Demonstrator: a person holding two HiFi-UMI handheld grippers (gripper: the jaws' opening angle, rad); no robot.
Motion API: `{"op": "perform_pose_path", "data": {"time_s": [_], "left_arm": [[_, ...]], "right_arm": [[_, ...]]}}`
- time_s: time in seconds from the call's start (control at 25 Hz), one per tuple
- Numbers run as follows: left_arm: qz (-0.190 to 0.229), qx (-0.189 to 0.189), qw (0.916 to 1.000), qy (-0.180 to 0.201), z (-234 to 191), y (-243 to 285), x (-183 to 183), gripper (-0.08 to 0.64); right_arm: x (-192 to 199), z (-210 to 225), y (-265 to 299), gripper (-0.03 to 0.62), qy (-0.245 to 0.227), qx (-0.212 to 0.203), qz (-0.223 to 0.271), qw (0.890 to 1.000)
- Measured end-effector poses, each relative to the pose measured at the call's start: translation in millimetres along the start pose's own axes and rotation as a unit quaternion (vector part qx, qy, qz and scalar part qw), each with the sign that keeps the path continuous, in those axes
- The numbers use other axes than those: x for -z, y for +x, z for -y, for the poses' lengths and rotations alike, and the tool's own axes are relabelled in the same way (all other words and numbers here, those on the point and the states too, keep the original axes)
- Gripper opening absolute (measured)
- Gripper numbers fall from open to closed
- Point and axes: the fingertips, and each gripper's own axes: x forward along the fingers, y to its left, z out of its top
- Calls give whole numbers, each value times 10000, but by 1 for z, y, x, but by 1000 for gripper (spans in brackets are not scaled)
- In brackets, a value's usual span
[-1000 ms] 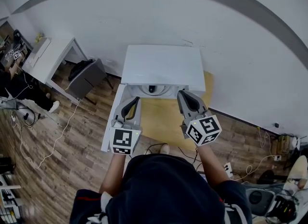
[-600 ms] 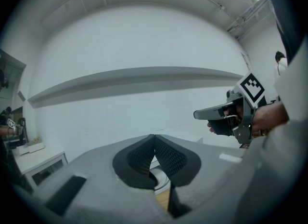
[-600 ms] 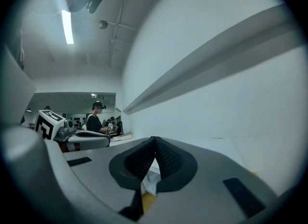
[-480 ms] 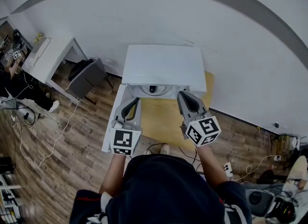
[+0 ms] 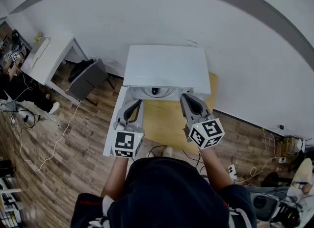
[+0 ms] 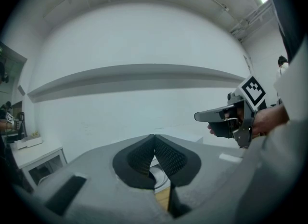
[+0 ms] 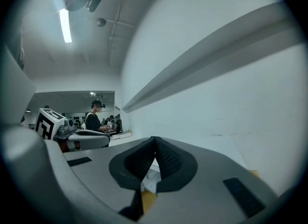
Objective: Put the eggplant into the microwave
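Left gripper (image 5: 133,103) and right gripper (image 5: 190,98), both closed and empty, are held side by side over the wooden surface (image 5: 164,120) before the open microwave (image 5: 167,67). Inside, the eggplant (image 5: 155,90) shows as a small dark shape on a white plate (image 5: 167,93).

A ceiling tube (image 7: 65,25) is glaring, lighting the white wall (image 5: 147,16) evenly; fisheye distortion is bending every edge, and vignetting is ringing both gripper views.

A white desk (image 5: 51,55) stands on wood floor (image 5: 73,148).
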Motion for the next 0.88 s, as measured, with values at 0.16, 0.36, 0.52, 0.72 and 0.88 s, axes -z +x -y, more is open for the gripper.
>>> {"op": "perform_pose_path", "data": {"time_s": [0.16,0.36,0.52,0.72,0.88], "left_arm": [[-10,-7,10000,-2,-1,2,0,14],[-22,-29,10000,-3,-4,1,3,15],[-23,-42,10000,-11,-5,-1,3,14],[-12,-33,10000,-8,-2,-5,4,15],[-7,-23,10000,-14,-1,-7,5,15]], "right_arm": [[2,2,2,12,13,-8,-30,10000],[4,1,5,12,3,-2,-35,10000],[5,-2,6,12,-10,-15,-60,10000],[6,-6,3,12,-121,44,-50,9999],[6,-7,1,12,-112,65,-27,9999]]}}
